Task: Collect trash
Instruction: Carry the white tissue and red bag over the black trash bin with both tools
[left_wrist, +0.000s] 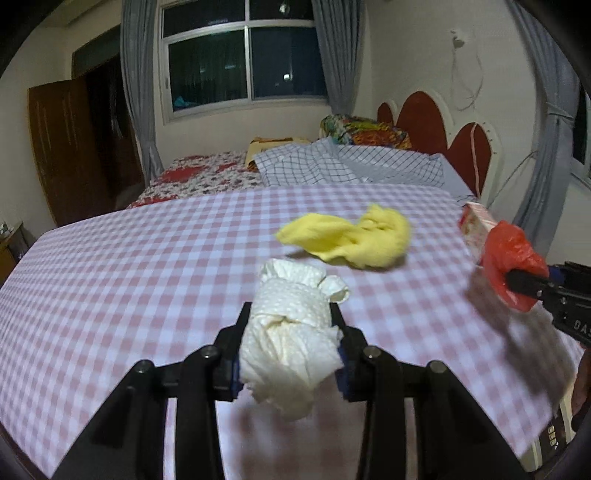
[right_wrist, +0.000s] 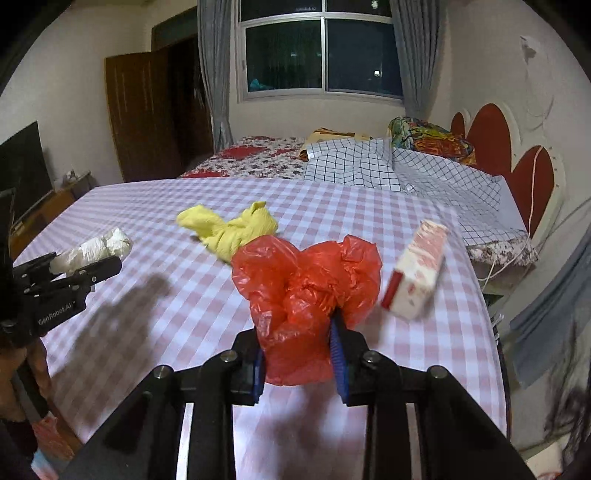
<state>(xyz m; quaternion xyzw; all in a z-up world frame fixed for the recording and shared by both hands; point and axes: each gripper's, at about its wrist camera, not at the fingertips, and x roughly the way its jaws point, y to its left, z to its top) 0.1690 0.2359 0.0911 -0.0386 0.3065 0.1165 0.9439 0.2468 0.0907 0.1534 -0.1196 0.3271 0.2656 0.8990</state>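
White crumpled paper towel wad (left_wrist: 291, 332) sits pinched in my left gripper (left_wrist: 293, 314), long axis pointing straight ahead, off the pink checked tablecloth (left_wrist: 129, 280). My right gripper (right_wrist: 301, 328) clamps the crinkled red plastic bag (right_wrist: 306, 291). Beyond lie the yellow crumpled cloth (left_wrist: 351, 238) and, near the right edge, the red-and-white box (right_wrist: 417, 275).

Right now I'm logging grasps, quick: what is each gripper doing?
Left gripper: closed on the white paper wad.
Right gripper: closed on the red plastic bag.
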